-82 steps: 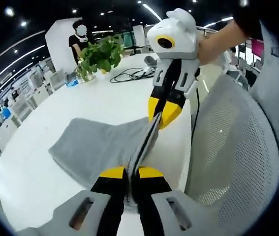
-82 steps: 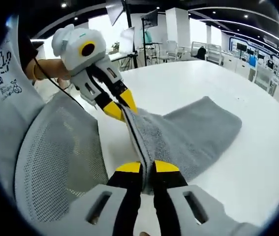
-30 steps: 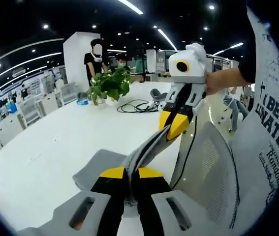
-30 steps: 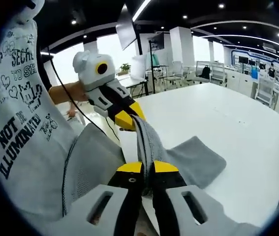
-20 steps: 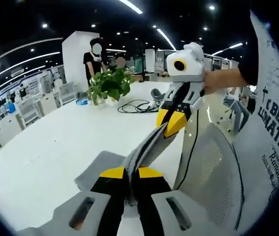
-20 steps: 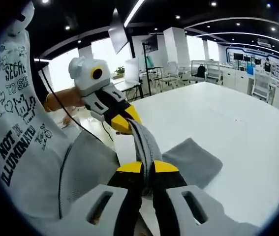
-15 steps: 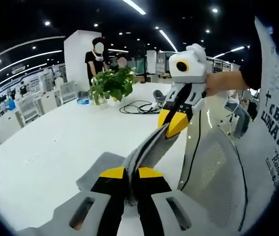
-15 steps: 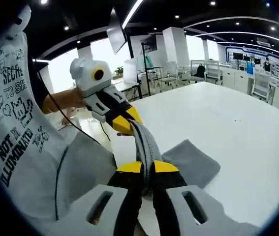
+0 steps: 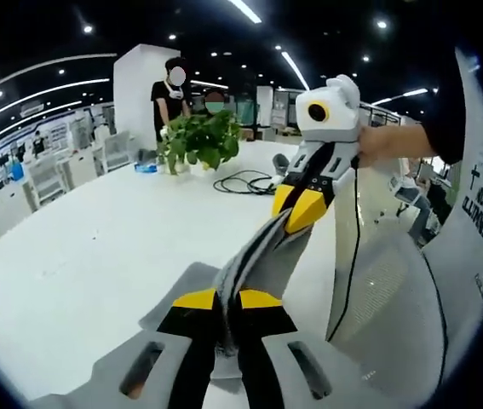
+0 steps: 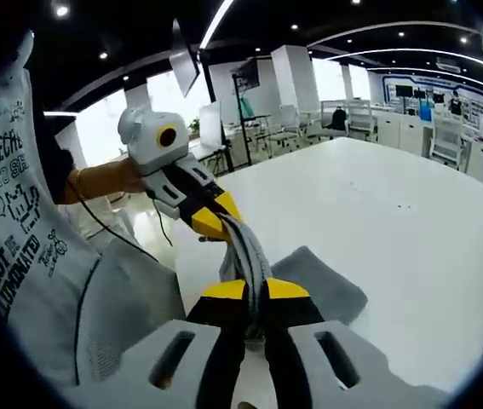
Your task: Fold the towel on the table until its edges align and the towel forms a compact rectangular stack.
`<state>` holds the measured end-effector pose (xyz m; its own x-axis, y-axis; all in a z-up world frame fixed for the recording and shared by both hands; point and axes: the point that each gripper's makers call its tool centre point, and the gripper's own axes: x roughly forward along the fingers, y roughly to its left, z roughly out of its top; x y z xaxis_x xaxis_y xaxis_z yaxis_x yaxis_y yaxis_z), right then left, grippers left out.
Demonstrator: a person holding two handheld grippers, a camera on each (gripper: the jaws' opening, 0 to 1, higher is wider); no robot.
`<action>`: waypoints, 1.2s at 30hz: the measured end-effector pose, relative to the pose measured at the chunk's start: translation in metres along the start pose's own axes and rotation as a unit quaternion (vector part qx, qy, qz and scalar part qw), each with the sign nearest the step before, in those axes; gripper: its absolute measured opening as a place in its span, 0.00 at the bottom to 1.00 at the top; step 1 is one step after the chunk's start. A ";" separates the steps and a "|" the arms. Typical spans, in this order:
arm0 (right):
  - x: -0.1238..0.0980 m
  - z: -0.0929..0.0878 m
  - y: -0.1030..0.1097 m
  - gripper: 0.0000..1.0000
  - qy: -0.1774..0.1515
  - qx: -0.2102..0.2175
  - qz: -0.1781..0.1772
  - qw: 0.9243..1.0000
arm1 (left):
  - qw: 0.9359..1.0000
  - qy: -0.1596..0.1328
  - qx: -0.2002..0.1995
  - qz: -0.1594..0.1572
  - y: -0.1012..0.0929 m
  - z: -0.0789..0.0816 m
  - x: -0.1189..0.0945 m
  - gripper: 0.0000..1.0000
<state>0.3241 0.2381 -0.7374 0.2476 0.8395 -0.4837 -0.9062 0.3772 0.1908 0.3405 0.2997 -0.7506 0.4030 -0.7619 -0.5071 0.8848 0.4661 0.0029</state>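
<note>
We see the left hand-held gripper (image 9: 228, 300) and the right hand-held gripper (image 10: 255, 291) each clamped on an edge of the grey towel (image 9: 254, 256), which is lifted taut between them; its lower part rests on the white table (image 9: 96, 247).

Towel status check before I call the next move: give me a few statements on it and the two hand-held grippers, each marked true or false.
1. Both hand-held grippers are shut on the towel. True: the left hand-held gripper and the right hand-held gripper each pinch gray cloth.
2. The towel lies flat on the table. False: one end is lifted, the rest trails on the table.
3. A potted plant stands at the table's far side. True.
4. The towel is blue. False: it is gray.
5. A black cable lies on the towel. False: it lies on the table, apart from the towel.
</note>
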 end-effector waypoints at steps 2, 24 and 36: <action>0.003 -0.001 -0.005 0.04 0.005 -0.005 0.000 1.000 | 1.000 0.002 -0.005 -0.001 0.006 -0.003 0.004 0.07; 0.051 -0.035 -0.079 0.05 0.048 0.079 0.005 0.996 | 0.996 0.075 -0.038 -0.036 0.058 -0.053 0.065 0.08; 0.073 -0.054 -0.109 0.05 0.066 0.092 0.013 0.993 | 0.992 0.087 -0.088 -0.021 0.072 -0.080 0.087 0.08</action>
<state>0.4225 0.2367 -0.8400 0.1666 0.7962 -0.5817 -0.8304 0.4314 0.3527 0.4203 0.3026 -0.8630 0.3072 -0.6998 -0.6449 0.8388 0.5192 -0.1638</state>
